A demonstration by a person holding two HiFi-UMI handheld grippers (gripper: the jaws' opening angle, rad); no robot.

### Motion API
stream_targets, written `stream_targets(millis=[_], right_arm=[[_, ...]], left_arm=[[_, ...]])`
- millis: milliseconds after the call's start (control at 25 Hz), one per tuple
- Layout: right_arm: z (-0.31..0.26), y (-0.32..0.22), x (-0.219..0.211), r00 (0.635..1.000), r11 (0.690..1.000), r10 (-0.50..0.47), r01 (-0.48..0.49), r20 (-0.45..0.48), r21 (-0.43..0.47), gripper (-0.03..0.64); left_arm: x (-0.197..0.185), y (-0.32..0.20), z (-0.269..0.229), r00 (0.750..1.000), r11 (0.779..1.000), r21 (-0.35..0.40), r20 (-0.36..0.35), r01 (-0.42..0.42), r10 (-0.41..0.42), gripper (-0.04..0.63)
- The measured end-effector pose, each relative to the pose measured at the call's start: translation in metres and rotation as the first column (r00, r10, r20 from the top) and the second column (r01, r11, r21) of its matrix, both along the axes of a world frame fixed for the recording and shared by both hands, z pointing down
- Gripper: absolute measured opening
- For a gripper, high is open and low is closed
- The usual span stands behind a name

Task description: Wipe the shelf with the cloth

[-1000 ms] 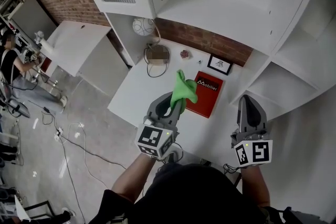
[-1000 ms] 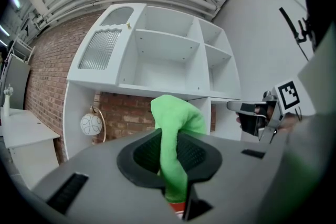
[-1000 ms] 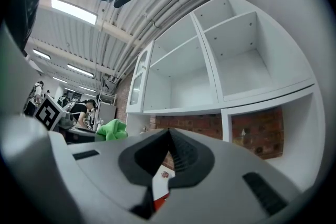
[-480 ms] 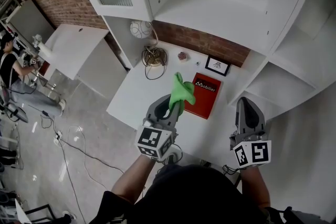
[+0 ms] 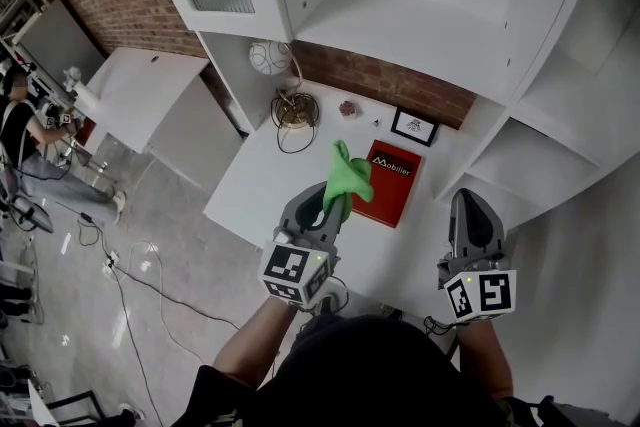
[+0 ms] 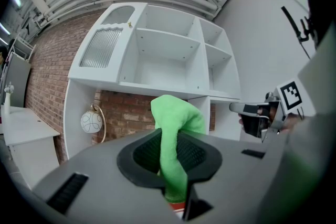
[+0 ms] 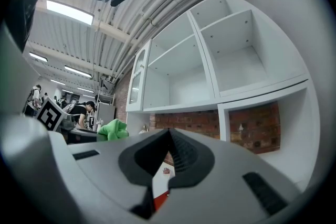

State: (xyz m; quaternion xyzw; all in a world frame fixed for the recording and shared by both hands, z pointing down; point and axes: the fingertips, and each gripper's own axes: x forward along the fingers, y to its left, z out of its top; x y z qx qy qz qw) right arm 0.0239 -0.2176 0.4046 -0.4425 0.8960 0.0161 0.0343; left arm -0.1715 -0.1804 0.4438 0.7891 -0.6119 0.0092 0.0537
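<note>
The left gripper (image 5: 338, 203) is clenched on the green cloth (image 5: 348, 177): its jaws pinch a lower fold, and the rest of the cloth stands up in a bunch past the tips toward 12 o'clock. Well apart at 3 o'clock, the right gripper (image 5: 469, 199) has its jaws pressed together with nothing between them. Both are held above the white table (image 5: 250, 185), pointing toward the white shelf unit (image 5: 420, 30). In the head view the cloth overlaps the left edge of a red book (image 5: 392, 185) lying flat on the table, at 2 o'clock from the left gripper. Beyond the book, at 12 o'clock from it, a small framed picture (image 5: 415, 126) sits near the brick wall (image 5: 385, 80). At 11 o'clock from the cloth lie a coiled cable (image 5: 293, 111) and, above it, a round white lamp (image 5: 269, 57). The shelf compartments look bare. Far out at 9 o'clock, a person (image 5: 20, 130) stands on the grey floor (image 5: 130, 295).
</note>
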Motion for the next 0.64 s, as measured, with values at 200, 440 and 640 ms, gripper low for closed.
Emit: stream_targets(millis=[200, 440, 640], right_arm=[[0.003, 0.003, 0.001, 1.0, 1.0, 0.007, -0.007, 0.007, -0.006, 0.0], [0.002, 0.006, -0.003, 1.0, 1.0, 0.015, -0.015, 0.011, -0.007, 0.0], [-0.001, 0.009, -0.008, 1.0, 1.0, 0.023, -0.023, 0.006, -0.01, 0.0]], left_arm=[[0.0, 0.004, 0.003, 1.0, 1.0, -0.004, -0.004, -0.002, 0.002, 0.057], [-0.006, 0.007, 0.004, 1.0, 1.0, -0.006, -0.009, -0.004, 0.004, 0.057], [-0.012, 0.009, 0.002, 1.0, 1.0, -0.007, -0.014, -0.008, 0.008, 0.057]])
